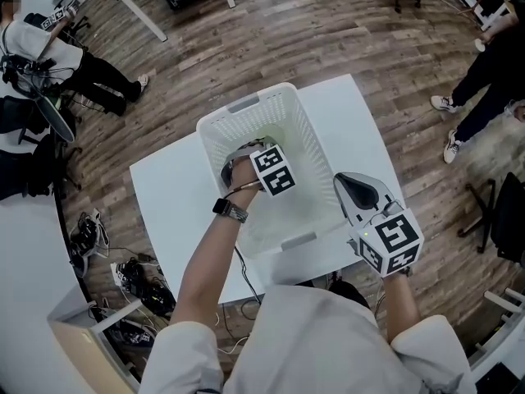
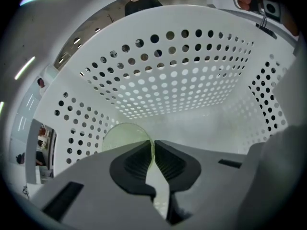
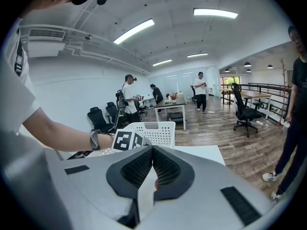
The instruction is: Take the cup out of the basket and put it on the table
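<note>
A white perforated basket (image 1: 246, 105) stands on the white table (image 1: 176, 199). My left gripper (image 1: 246, 161) reaches down inside it. In the left gripper view the jaws (image 2: 153, 150) are shut on the thin rim of a translucent pale green cup (image 2: 125, 135), close to the basket's floor and left wall. The head view does not show the cup clearly. My right gripper (image 1: 346, 184) hovers by the basket's near right corner, outside it. Its jaws (image 3: 153, 152) are shut with nothing between them, pointing past the basket (image 3: 160, 132).
Bare table lies left and right of the basket. Cables and gear (image 1: 123, 277) lie on the wooden floor at the left. People stand at the far left (image 1: 49, 48) and right (image 1: 484, 80). Office chairs (image 3: 244, 111) and desks (image 3: 175, 104) fill the room beyond.
</note>
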### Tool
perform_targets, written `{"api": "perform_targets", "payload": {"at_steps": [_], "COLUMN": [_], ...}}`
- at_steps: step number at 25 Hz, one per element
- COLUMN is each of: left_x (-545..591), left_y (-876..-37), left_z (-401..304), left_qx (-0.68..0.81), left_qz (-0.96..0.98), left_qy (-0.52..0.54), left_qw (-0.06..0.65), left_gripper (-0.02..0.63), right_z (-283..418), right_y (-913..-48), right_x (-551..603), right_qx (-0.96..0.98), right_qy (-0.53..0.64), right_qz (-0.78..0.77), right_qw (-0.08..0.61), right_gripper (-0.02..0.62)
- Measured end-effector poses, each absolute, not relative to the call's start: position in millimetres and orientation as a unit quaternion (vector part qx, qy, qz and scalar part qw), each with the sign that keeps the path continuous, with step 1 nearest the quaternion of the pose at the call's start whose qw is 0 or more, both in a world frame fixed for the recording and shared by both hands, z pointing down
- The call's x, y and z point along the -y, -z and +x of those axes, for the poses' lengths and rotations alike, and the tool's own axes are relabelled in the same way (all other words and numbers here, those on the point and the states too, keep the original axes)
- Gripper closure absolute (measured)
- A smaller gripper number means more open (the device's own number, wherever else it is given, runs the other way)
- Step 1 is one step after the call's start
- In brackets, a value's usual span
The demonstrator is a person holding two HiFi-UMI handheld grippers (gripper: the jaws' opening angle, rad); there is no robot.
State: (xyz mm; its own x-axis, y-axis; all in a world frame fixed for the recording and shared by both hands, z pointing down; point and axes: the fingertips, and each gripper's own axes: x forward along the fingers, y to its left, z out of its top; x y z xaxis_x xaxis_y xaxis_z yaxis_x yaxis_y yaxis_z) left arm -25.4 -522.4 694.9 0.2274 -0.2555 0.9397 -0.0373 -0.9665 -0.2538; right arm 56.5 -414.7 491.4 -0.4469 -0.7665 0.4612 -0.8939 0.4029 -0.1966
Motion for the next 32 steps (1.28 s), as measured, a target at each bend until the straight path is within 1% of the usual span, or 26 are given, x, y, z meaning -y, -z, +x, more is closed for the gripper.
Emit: {"api": "perform_targets", "payload": {"at_steps": [7,13,25,32], "left_x": [520,508,469,435], "left_y": [-664,-620,-515,-479], "left_z": [-20,-22,-59,-80], "left_qx": [-0.129,-0.175,-0.320,-0.387], "left_qz": [-0.788,-0.790,-0.817,-0.834], "left_qy": [0.593,0.573,0.468,0.388], "left_qw": [0.104,0.127,0.107,0.071], "left_gripper": [0.584,0.584,0.584,0.584], "right_z": [58,60,47,39], "right_y": [-484,-465,-420,-402], "right_x": [404,391,370,357], "right_qx": [0.830,0.841,0.868,0.878], "right_qy": [-0.203,-0.185,-0.133,-0.113], "right_qz": [0.497,0.490,0.463,0.450], "right_qw": [0.148,0.137,0.125,0.120], "right_gripper": [0.578,0.578,0.578,0.578]}}
